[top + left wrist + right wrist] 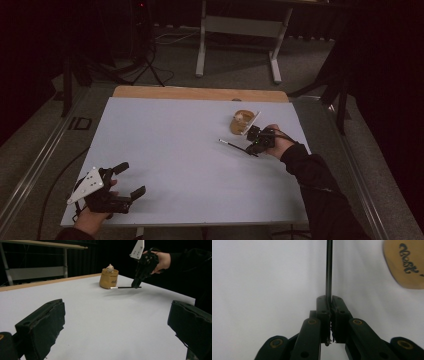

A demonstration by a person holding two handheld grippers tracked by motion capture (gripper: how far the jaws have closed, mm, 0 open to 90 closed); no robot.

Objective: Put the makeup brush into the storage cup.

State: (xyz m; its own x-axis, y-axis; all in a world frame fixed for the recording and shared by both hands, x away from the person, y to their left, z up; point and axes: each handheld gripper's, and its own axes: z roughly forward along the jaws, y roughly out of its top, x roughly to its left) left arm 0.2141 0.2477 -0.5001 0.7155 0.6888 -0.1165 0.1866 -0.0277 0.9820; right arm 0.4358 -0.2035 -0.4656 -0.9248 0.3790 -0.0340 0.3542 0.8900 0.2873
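A thin black pen (232, 144) with a silver tip lies level just above the white board, and my right gripper (252, 147) is shut on its end. In the right gripper view the pen (328, 270) runs straight out from the closed jaws of the right gripper (329, 301). A tan pouch (239, 123) with a small white figure (109, 267) in its top stands just beyond the pen's tip (113, 287). My left gripper (134, 178) rests open at the board's near left corner, with nothing between its fingers (40, 327).
The white board (175, 150) lies on a wooden table whose far edge (200, 93) shows beyond it. A white table frame (240, 27) stands on the floor farther back. The board's right edge (175, 293) runs close behind the right hand.
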